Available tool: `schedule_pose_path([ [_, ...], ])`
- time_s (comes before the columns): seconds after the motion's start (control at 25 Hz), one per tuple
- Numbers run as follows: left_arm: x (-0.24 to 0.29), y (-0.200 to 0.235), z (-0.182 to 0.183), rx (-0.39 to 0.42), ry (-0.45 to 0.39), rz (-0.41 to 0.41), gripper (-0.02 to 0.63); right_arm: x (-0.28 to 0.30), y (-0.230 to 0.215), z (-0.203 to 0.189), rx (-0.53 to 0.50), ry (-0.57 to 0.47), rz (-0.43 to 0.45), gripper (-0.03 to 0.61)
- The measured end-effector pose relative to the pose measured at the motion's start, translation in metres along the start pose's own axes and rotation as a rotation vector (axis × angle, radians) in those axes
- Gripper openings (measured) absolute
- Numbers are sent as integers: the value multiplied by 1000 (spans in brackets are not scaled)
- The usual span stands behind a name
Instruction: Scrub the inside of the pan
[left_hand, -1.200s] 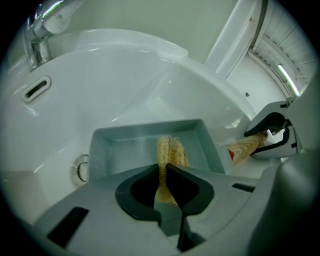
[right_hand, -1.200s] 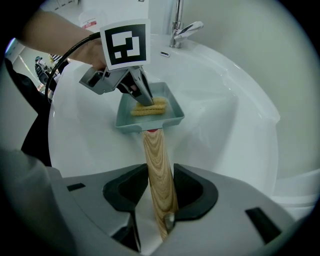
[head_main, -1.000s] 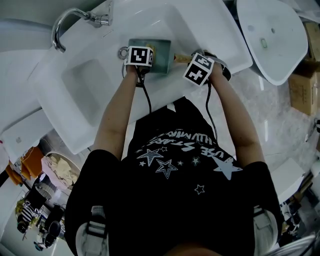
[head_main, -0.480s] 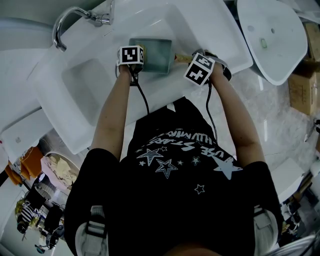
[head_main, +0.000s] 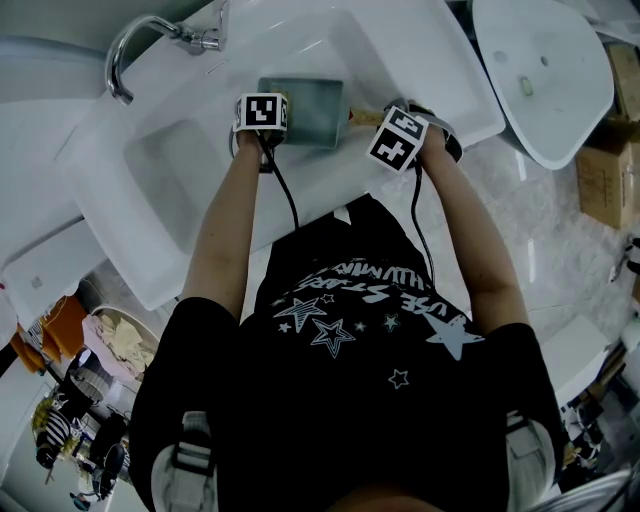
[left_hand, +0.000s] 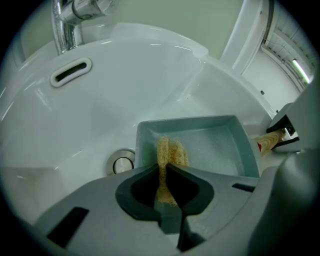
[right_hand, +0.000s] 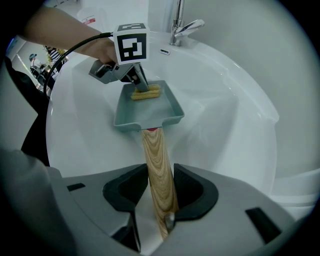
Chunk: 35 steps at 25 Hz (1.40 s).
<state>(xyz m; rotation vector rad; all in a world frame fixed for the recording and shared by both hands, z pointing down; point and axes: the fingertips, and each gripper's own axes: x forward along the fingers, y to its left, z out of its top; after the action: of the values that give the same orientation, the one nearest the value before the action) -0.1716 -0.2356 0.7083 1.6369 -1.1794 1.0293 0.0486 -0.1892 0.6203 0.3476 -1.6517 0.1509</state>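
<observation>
A square grey-blue pan (head_main: 312, 108) lies in the white sink (head_main: 170, 180), its wooden handle (head_main: 364, 117) pointing right. My right gripper (right_hand: 159, 186) is shut on that handle (right_hand: 156, 159) and points straight down by the sink's front rim. My left gripper (left_hand: 164, 169) is shut on a yellow scrub sponge (left_hand: 170, 152). The sponge presses on the pan's floor (left_hand: 215, 145) close to its left wall. From the right gripper view, the sponge (right_hand: 146, 93) sits at the pan's (right_hand: 155, 111) far end under the left gripper (right_hand: 142, 88).
A chrome faucet (head_main: 128, 52) stands at the sink's back left. The drain (left_hand: 121, 162) lies just left of the pan, with an overflow slot (left_hand: 71, 71) on the basin wall. A second white basin (head_main: 545, 70) and cardboard boxes (head_main: 605, 170) are off to the right.
My left gripper slid the sponge left, from near the pan's middle to its left side. The right gripper and the handle stayed still.
</observation>
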Motion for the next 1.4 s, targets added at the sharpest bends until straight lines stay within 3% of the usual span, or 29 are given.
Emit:
schedule_pose_path([
  [0.4,-19,-7,4,-58,-21,-17,51,0,0,0,2,-1,3,158],
  [0.84,-39,-100,35,-59,-129,-258,51,-1,1,-1,-1,-1,3,158],
  [1.0,-31,-111,34,-29,-104,-253,51,0,0,0,-6,-6,1,158],
  [1.4,-14,-117,35,-43,-76,-226,51,-2,0,-2,-12,-6,7,156],
])
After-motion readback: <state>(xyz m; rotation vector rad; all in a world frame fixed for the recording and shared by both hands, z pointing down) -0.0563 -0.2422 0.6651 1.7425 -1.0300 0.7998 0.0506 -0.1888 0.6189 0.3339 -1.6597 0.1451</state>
